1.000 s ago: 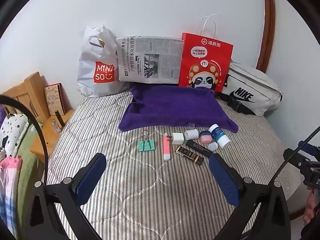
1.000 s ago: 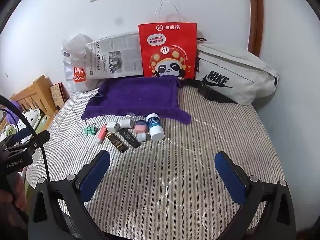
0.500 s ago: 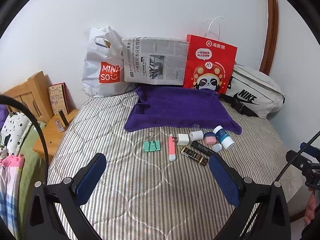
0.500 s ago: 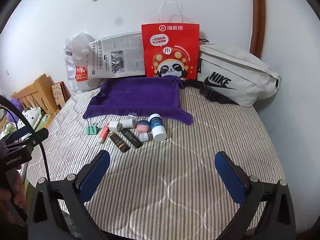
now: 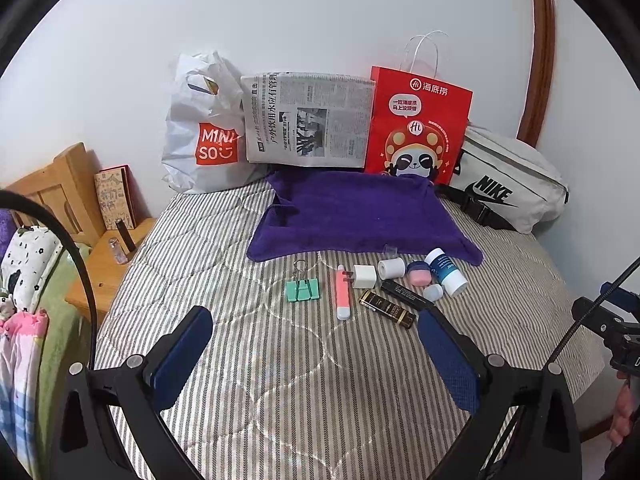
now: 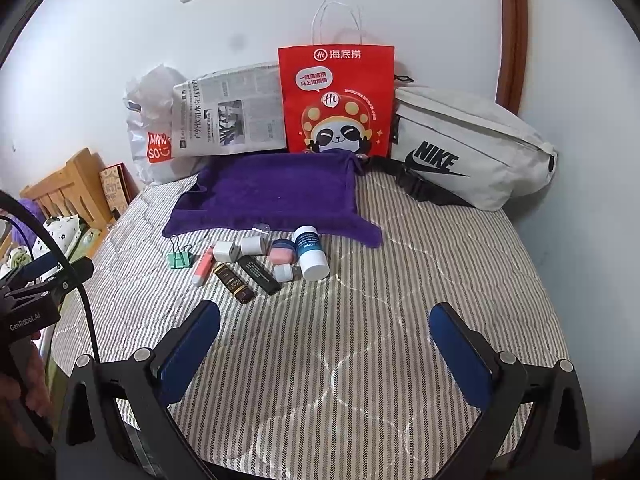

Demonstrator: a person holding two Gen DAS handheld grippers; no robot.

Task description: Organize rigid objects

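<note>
Nearest the cameras, the left tool (image 5: 310,346) and the right tool (image 6: 326,336) both hang over the striped bed (image 6: 360,360) with their blue-padded fingers spread wide and nothing between them.

Beyond them, a cluster of small things lies on the bedcover just in front of the purple towel (image 5: 360,212). From the left there is a green binder clip (image 5: 303,290), then a pink-and-white tube (image 5: 342,298), a white plug (image 5: 365,276) and a small white roll (image 5: 392,268). In front of these, two dark slim boxes lie at an angle: one with gold print (image 5: 387,310) and a plain black one (image 5: 404,292). To the right sit a pink jar with a blue lid (image 5: 419,274), a small white cap (image 5: 433,291) and a white bottle with a blue label (image 5: 445,272) lying on its side.

The towel is spread flat behind them. Against the wall stand a white shopping bag (image 5: 204,136), a folded newspaper (image 5: 308,120), a red paper bag (image 5: 418,128) and a grey waist bag (image 5: 508,184). A wooden nightstand (image 5: 104,264) is left of the bed.
</note>
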